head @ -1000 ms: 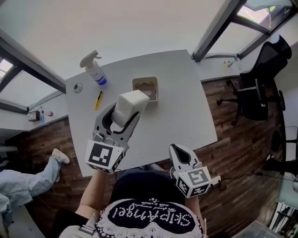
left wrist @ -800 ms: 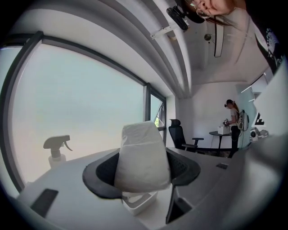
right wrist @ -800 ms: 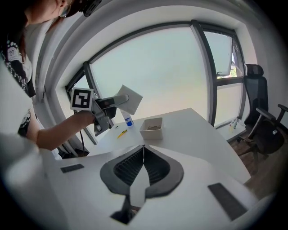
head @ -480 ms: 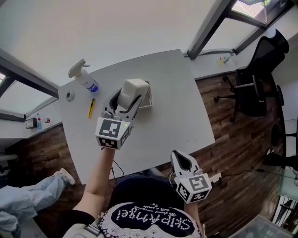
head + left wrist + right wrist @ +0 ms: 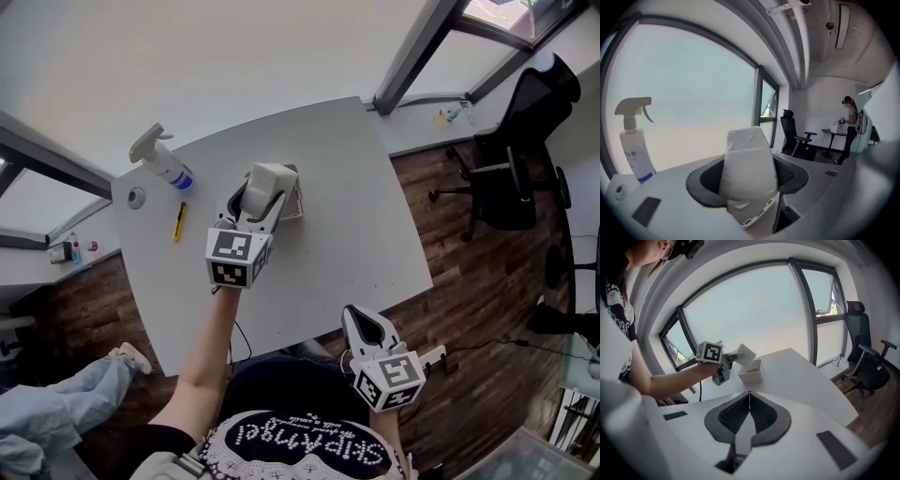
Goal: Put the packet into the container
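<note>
- The room has a dark wooden plank floor (image 5: 469, 309) and large windows with dark frames behind the container.
- The table (image 5: 347, 225) is pale grey, smooth and matte, with rounded corners; the container stands near its far side.
- A black office chair (image 5: 511, 178) stands on the floor, well apart from the container, to its right.
- The left gripper (image 5: 255, 199) is held over the container, and its dark ribbed jaws are closed on the two sides of the packet.
- The right gripper (image 5: 361, 319) is at the near edge of the table, well apart from the container; its jaws are pressed together with nothing between them.
- The container (image 5: 298, 195) is a small white box, rectangular and open on top. The packet hides most of the inside, so I cannot tell what is in it.
- The packet (image 5: 270, 181) is white, soft and a little wrinkled. It is tilted above the open top of the container, with its lower end at the rim.
- A clear spray bottle (image 5: 161, 164) with a white trigger head and a blue band is left of the container.
- A thin yellow tool (image 5: 177, 222) lies flat between the bottle and the container.
- A round cable cap (image 5: 137, 197) sits in the table further left of the container.
</note>
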`<control>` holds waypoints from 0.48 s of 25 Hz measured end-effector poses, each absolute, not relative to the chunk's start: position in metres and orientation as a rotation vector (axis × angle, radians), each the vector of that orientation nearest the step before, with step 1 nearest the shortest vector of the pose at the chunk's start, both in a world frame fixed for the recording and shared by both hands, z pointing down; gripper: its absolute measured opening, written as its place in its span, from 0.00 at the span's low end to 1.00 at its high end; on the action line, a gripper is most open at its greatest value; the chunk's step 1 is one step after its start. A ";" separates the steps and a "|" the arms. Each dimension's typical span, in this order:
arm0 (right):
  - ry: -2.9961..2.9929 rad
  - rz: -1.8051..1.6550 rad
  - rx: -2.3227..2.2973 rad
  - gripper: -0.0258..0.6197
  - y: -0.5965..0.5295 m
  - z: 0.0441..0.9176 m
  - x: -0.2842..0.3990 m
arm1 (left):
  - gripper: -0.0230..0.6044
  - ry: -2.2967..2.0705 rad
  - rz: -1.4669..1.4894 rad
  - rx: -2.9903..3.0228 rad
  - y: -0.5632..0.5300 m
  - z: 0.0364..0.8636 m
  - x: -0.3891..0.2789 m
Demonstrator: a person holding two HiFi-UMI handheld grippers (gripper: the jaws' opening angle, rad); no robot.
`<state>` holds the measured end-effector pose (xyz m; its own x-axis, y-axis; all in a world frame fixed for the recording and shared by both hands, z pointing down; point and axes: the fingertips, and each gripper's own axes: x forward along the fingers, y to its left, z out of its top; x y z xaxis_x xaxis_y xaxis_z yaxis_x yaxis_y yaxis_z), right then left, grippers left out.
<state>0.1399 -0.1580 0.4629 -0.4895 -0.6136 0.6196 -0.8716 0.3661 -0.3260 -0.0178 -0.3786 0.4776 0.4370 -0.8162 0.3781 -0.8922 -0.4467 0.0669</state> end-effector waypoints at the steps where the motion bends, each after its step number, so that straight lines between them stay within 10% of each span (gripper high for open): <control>1: -2.239 0.894 1.293 0.06 -0.159 0.463 0.139 | 0.48 -1.474 0.434 2.428 -0.380 0.482 -0.017; 12: -2.228 0.901 1.282 0.06 -0.159 0.466 0.136 | 0.48 -1.443 0.533 2.334 -0.389 0.524 -0.020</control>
